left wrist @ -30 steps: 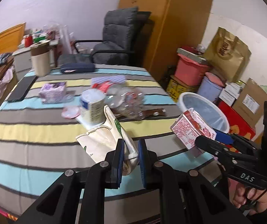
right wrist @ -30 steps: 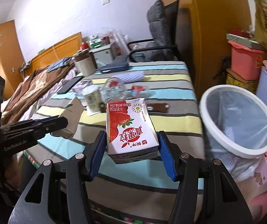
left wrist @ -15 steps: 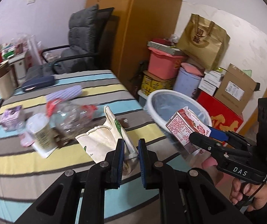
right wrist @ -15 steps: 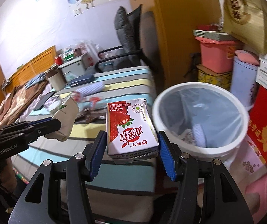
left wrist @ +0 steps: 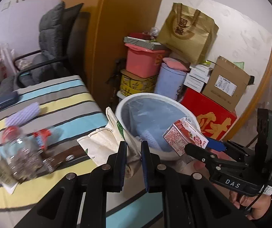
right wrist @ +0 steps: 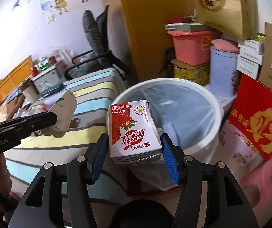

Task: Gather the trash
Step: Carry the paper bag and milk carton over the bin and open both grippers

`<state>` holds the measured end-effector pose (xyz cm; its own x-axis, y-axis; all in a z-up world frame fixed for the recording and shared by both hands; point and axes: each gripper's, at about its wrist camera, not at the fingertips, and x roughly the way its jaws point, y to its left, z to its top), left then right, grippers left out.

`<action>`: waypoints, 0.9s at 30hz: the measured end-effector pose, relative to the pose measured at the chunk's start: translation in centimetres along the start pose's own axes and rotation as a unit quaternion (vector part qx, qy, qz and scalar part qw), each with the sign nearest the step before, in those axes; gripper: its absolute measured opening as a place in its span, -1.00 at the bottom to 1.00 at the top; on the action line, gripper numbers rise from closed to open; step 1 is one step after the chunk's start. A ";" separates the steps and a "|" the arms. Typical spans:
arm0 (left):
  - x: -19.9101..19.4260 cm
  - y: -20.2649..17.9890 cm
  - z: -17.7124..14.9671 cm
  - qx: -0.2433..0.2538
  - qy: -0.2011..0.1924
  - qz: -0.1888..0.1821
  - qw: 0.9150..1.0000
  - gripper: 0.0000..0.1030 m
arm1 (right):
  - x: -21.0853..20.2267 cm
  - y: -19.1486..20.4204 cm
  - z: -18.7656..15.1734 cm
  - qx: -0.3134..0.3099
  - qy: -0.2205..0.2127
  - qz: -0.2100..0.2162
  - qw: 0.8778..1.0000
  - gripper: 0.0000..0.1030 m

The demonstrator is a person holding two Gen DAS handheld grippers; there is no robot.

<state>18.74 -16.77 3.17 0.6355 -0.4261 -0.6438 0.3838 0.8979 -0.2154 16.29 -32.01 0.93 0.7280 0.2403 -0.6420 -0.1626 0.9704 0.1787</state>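
Observation:
My right gripper [right wrist: 134, 148] is shut on a red-and-white strawberry milk carton [right wrist: 132, 131] and holds it at the near rim of a white trash bin [right wrist: 208, 93] lined with a clear bag. The carton also shows in the left wrist view [left wrist: 183, 139], over the bin [left wrist: 141, 96]. My left gripper [left wrist: 132, 152] is shut on a crumpled beige paper bag [left wrist: 101, 142], held over the striped bed edge just left of the bin. The bag shows in the right wrist view [right wrist: 63, 114].
The striped bed [left wrist: 59, 93] carries a clear plastic bottle [left wrist: 21, 152], a dark wallet [left wrist: 2, 100] and other litter. Behind the bin stand a pink tub [left wrist: 145, 62], a lilac bucket [left wrist: 170, 83], a red box [left wrist: 212, 112], cardboard boxes and a gold paper bag [left wrist: 189, 32]. A pink stool [right wrist: 261, 180] sits at lower right.
Both grippers have swung right, away from the bed and toward the bin. The carton now hangs at the bin's rim and the paper bag is beside the bin. Both grips are unchanged.

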 end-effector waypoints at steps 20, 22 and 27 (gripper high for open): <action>8.2 -2.1 2.4 0.011 0.049 -0.060 0.997 -0.70 | 1.7 -2.9 1.0 0.010 0.013 -0.063 0.998 0.12; 8.5 -2.0 2.4 0.007 0.051 -0.060 0.997 -0.70 | 1.9 -3.0 1.0 0.010 0.016 -0.064 0.998 0.12; 9.0 -1.7 2.6 -0.002 0.053 -0.067 0.996 -0.65 | 2.5 -3.1 1.1 0.009 0.027 -0.070 0.997 0.13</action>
<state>25.58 -22.41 -0.34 0.5051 -0.5284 -0.6824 0.4572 0.8344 -0.3077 19.31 -34.49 -0.39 0.7063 0.1030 -0.7004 -0.0495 0.9941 0.0963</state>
